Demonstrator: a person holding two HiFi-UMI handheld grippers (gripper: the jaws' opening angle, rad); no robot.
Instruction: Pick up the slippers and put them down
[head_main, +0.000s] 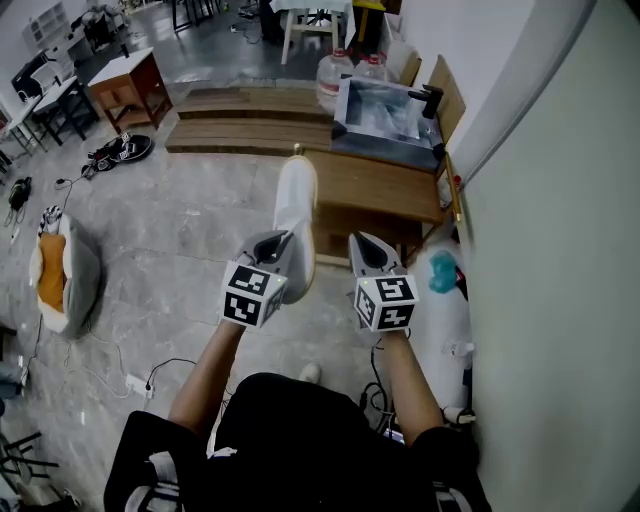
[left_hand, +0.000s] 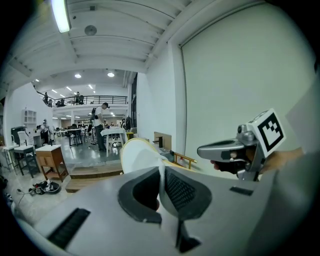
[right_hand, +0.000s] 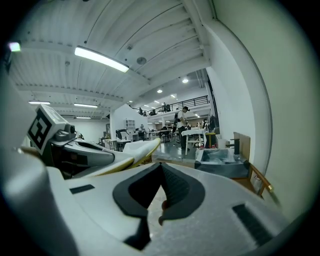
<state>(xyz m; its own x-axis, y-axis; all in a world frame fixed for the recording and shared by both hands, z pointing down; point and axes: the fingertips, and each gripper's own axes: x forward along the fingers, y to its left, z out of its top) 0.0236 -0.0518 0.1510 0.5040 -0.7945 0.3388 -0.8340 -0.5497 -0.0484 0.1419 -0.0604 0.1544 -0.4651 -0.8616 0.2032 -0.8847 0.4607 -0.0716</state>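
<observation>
A white slipper (head_main: 296, 205) with a pale yellow sole edge is held in the air in front of me, its length pointing away over the floor. My left gripper (head_main: 284, 243) is shut on its near edge. In the left gripper view the thin white edge runs between the black pads, and the slipper (left_hand: 138, 154) rises beyond them. My right gripper (head_main: 363, 243) hovers beside it on the right, apart from the slipper. Its jaws (right_hand: 161, 168) meet at the tips with nothing between them. The right gripper view shows the held slipper (right_hand: 134, 149) at its left. No second slipper is in sight.
A low wooden table (head_main: 385, 188) stands just ahead, with a grey basin and black tap (head_main: 385, 120) behind it. A white wall runs close on the right, with a teal object (head_main: 441, 271) at its foot. Wooden steps (head_main: 250, 120), dark shoes (head_main: 122, 151), a cushion (head_main: 62, 276) and floor cables (head_main: 140, 380) lie left.
</observation>
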